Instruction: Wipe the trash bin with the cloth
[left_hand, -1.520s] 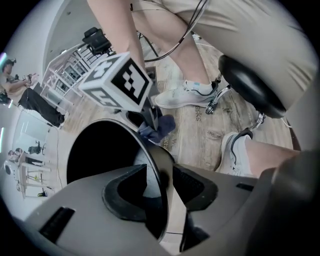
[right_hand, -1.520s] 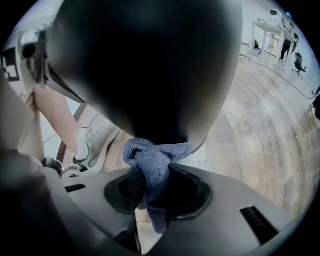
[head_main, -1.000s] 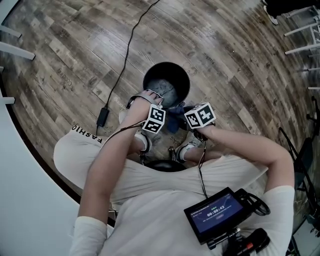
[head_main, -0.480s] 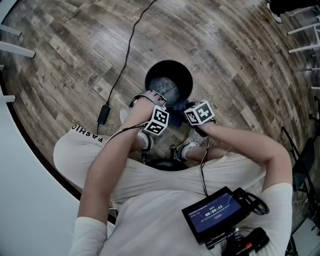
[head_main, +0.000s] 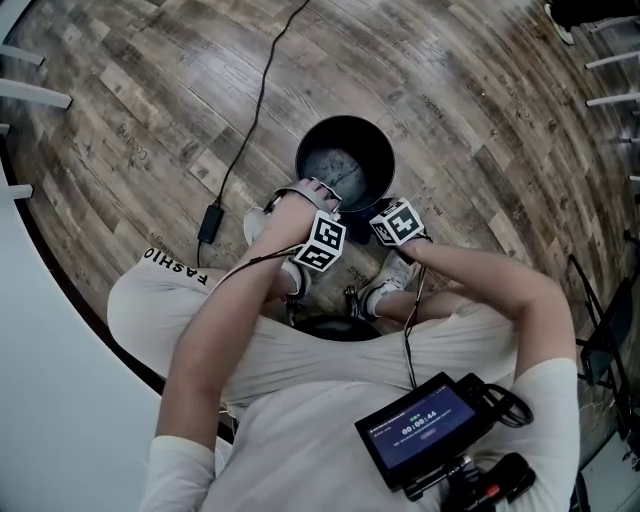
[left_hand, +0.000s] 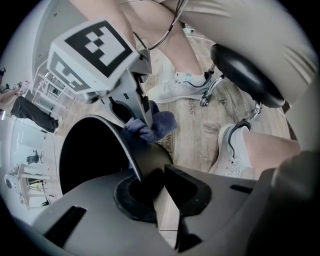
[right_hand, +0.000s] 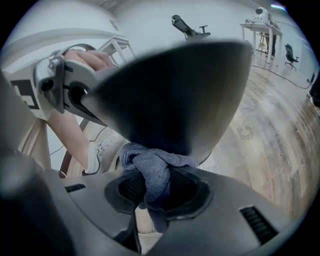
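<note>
Trash bin (head_main: 312, 150) first: your left tongs (left_hand: 159, 175) are clenched on its rim at about 7 o'clock, with the thin black edge running in between the jaws. Your right tongs (right_hand: 152, 187) are grasping the blue cloth (right_hand: 150, 167), which is bunched between the pads and sits up against the bin's outer wall at about 5 o'clock. The bin stands on the floor (head_main: 150, 120) at your 12 o'clock, just beyond your white shoes (head_main: 383, 293) and the black stool (head_main: 335, 330). The floor is weathered grey-brown planks. A black cable (head_main: 255, 100) crosses it from 12 o'clock to an adapter (head_main: 209, 225) at the bin's 8 o'clock. An office chair (right_hand: 186, 26) stands far across the room.
</note>
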